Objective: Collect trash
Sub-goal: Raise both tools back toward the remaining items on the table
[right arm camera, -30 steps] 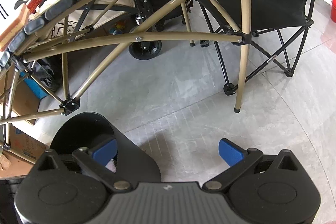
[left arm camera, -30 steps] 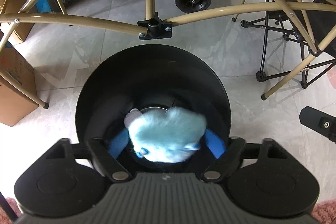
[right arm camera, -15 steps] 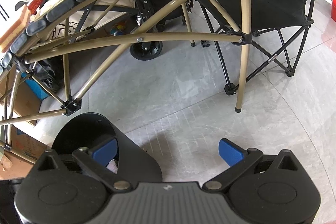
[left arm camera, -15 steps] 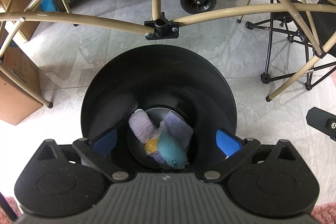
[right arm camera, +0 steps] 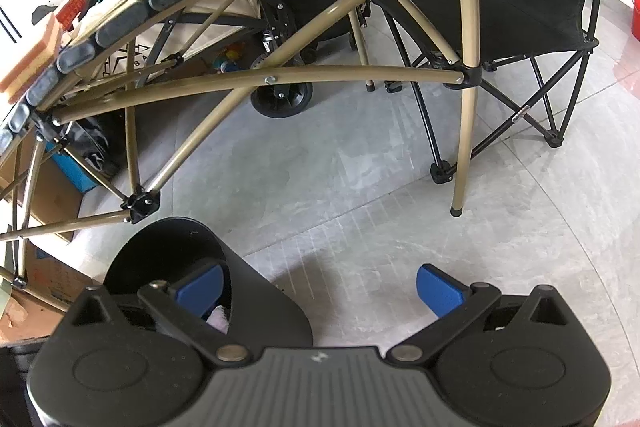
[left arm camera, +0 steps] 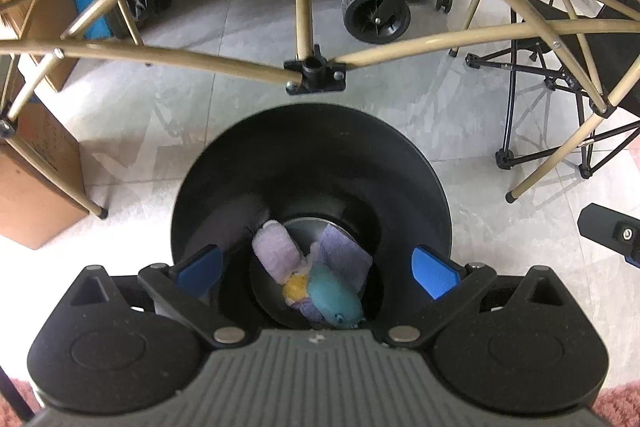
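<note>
Grey tiled floor [left arm camera: 248, 39] under tan folding frame [left arm camera: 160, 57].

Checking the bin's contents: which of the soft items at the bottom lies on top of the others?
The teal plush: it rests over the lilac cloth, beside the pale roll in the bin.

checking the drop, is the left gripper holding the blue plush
No, the left gripper is open and empty; the blue plush lies at the bottom of the black bin.
</note>
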Tool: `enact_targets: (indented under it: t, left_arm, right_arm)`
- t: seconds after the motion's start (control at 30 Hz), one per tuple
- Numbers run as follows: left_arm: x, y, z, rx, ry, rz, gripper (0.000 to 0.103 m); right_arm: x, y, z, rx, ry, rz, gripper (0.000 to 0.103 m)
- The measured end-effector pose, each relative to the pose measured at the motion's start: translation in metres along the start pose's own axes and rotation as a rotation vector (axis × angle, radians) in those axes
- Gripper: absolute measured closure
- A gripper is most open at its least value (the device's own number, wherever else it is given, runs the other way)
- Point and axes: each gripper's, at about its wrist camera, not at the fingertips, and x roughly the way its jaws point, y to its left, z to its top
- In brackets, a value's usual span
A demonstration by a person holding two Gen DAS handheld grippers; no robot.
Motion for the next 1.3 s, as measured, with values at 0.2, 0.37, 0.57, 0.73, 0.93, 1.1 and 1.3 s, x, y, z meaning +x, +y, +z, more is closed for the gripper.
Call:
enact_targets:
  t: [0.2,0.37,0.57,0.73,0.93,1.1,1.3]
  left_arm:
    - [-0.016,0.007,-0.001,-0.002,-0.064,-0.013,0.0]
    - [-0.033,0.013,-0.005,0.003,-0.145,-0.006,0.0]
    - [-0.055,0.023,-0.013,-0.01,-0.255,0.017,0.0]
    - [-0.081,0.03,-0.019,-0.03,-0.355,0.026,0.0]
    - [-0.113,0.044,-0.028,-0.053,-0.476,0.048,0.0]
    - [-0.133,0.055,-0.028,-0.072,-0.555,0.06,0.0]
    - [-0.151,0.069,-0.018,-0.106,-0.617,0.063,0.0]
  right_arm:
    - [-0.005,0.001,0.001,-0.004,-0.016,0.01,0.0]
    - [-0.01,0.005,0.002,-0.017,-0.029,0.016,0.0]
    - [-0.024,0.011,0.002,-0.036,-0.081,0.057,0.0]
    - [-0.042,0.019,0.001,-0.052,-0.139,0.111,0.0]
    - [-0.064,0.036,0.0,-0.106,-0.242,0.184,0.0]
    - [-0.08,0.052,-0.001,-0.181,-0.338,0.236,0.0]
    - [-0.094,0.067,0.009,-0.226,-0.444,0.284,0.0]
